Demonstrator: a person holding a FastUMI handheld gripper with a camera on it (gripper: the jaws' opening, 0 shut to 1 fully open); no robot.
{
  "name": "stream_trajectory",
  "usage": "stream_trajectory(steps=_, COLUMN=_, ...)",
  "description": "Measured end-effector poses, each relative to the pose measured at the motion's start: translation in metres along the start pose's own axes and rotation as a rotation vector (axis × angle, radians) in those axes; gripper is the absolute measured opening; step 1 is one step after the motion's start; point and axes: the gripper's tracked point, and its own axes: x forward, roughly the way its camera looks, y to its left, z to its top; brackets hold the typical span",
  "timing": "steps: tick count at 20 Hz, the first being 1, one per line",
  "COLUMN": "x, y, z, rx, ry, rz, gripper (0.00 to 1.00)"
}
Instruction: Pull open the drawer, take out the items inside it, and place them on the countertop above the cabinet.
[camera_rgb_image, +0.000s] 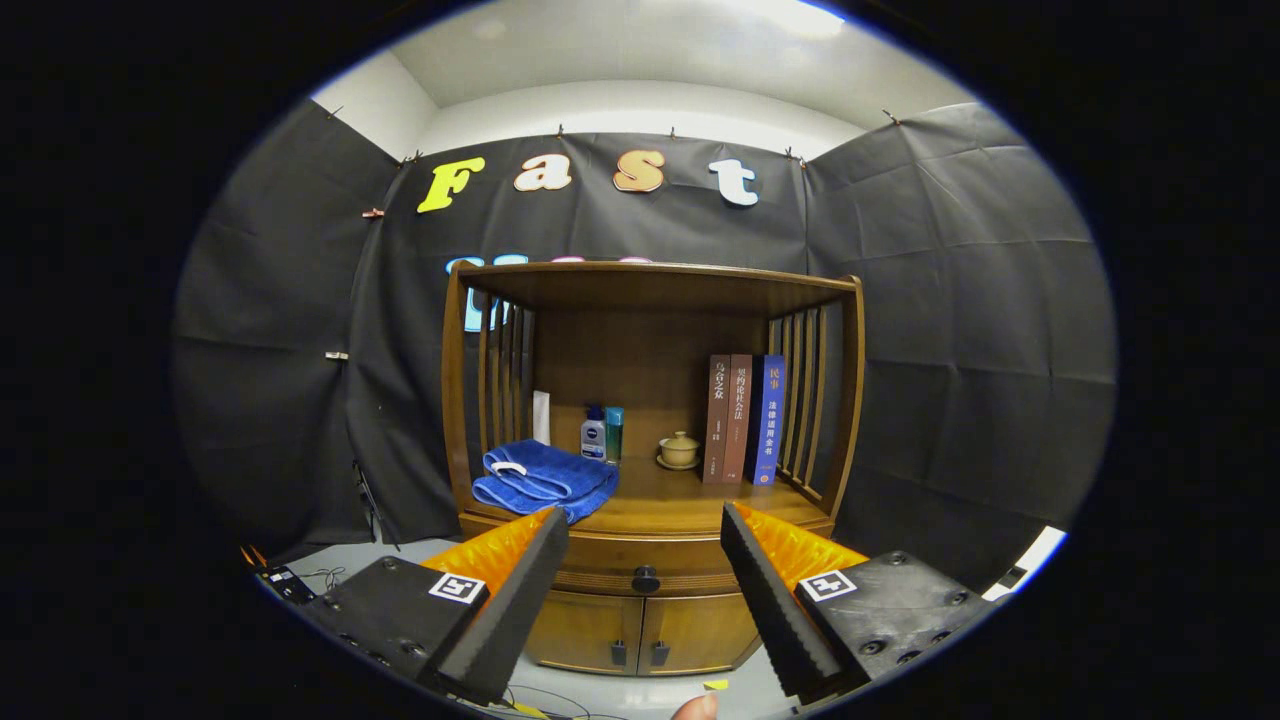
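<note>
Now the fingers (645, 545) stand wide apart, holding nothing, aimed at the cabinet (650, 450). The drawer (645, 570) sits shut at twelve o'clock between the fingertips, knob (645, 578) dead centre. Towel (545, 480) lies on the bench (680, 500) at eleven, books (745, 418) at one.

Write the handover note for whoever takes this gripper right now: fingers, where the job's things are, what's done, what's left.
Gripper: open, holding nothing, fingers spread either side of the drawer knob, short of the cabinet.
Drawer: shut, below the countertop; its contents are hidden.
Countertop already carries a folded blue towel, two small bottles, a lidded cup on a saucer and three upright books.
Done: nothing yet, only lined up with the knob.
Left: close on the knob, pull the drawer open, lift each item out and set it on bare countertop, probably the middle front.
</note>
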Motion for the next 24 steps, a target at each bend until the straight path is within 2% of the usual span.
stream_trajectory(steps=7, x=0.004, y=0.0, z=0.001, rx=0.009, ry=-0.008, rz=0.002, gripper=0.98)
stream_trajectory(steps=12, x=0.031, y=0.001, z=-0.009, rx=0.016, ry=-0.024, rz=0.006, gripper=0.98)
stream_trajectory(steps=17, x=0.078, y=0.007, z=-0.064, rx=0.014, ry=0.016, rz=0.025, gripper=0.98)
stream_trajectory(steps=24, x=0.136, y=0.005, z=-0.142, rx=-0.011, ry=0.081, rz=0.01, gripper=0.99)
